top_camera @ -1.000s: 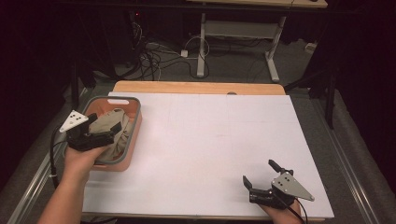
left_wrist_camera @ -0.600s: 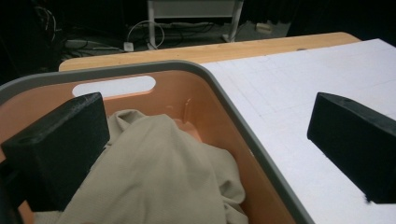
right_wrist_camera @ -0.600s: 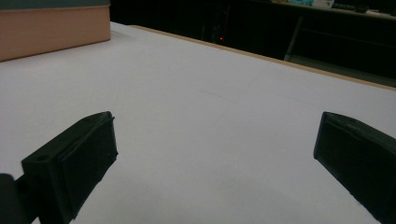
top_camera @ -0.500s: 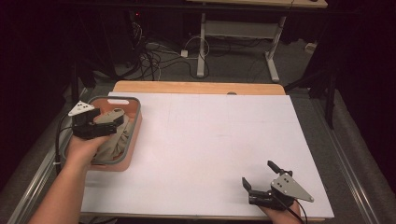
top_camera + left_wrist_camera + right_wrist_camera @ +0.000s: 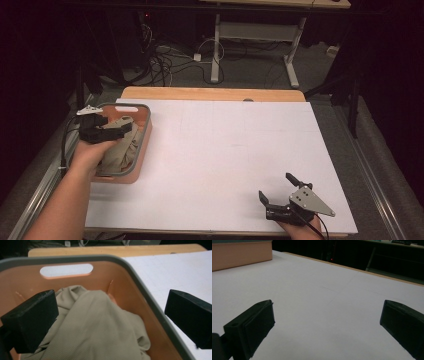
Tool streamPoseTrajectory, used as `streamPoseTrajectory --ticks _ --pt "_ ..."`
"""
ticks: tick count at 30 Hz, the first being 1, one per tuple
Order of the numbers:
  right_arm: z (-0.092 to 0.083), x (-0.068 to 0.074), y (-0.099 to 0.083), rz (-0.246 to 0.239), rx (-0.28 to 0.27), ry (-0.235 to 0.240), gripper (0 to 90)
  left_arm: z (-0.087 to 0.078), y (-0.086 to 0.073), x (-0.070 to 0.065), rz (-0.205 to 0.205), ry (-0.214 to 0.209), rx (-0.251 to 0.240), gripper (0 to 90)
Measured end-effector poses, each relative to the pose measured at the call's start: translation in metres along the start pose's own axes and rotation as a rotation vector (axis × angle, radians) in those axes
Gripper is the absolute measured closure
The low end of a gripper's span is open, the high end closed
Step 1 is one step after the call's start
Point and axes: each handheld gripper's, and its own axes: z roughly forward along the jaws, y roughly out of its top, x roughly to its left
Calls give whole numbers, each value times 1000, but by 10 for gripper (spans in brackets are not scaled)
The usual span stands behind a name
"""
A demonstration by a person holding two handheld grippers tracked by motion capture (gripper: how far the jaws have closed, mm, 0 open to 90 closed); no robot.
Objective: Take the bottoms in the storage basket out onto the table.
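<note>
An orange basket (image 5: 144, 142) with a grey rim stands at the table's left side, and a crumpled beige cloth (image 5: 122, 150) lies in it. My left gripper (image 5: 122, 129) hovers over the basket. In the left gripper view, my left gripper (image 5: 110, 322) stands wide open above the cloth (image 5: 95, 325), with nothing between its jaws, and the basket (image 5: 75, 258) shows a handle slot in its far wall. My right gripper (image 5: 275, 185) rests near the front right edge. It is open over bare white table (image 5: 324, 302).
The white table top (image 5: 225, 150) ends in a wooden strip (image 5: 210, 93) at the far edge. Cables and desk legs (image 5: 215, 45) lie on the dark floor beyond. The basket's outer wall (image 5: 242, 253) shows far left in the right gripper view.
My left gripper has moved a little toward the far end of the basket. The right gripper has stayed where it was.
</note>
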Motion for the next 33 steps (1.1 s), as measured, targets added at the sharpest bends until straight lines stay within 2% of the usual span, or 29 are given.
streamPoseTrajectory --ticks 10,17,20,27,33 --pt "1 1 0 -4 0 7 2 16 1 16 -35 48 152 0" --pt "1 2 -1 -6 3 10 2 28 0 23 -61 58 277 0" --pt "1 2 -1 -8 4 9 2 32 -1 26 -85 43 348 0" --pt "1 3 -1 -9 5 11 2 37 -3 28 -108 24 446 0" --pt "0 3 -1 -13 4 12 2 39 -3 25 -90 19 531 0"
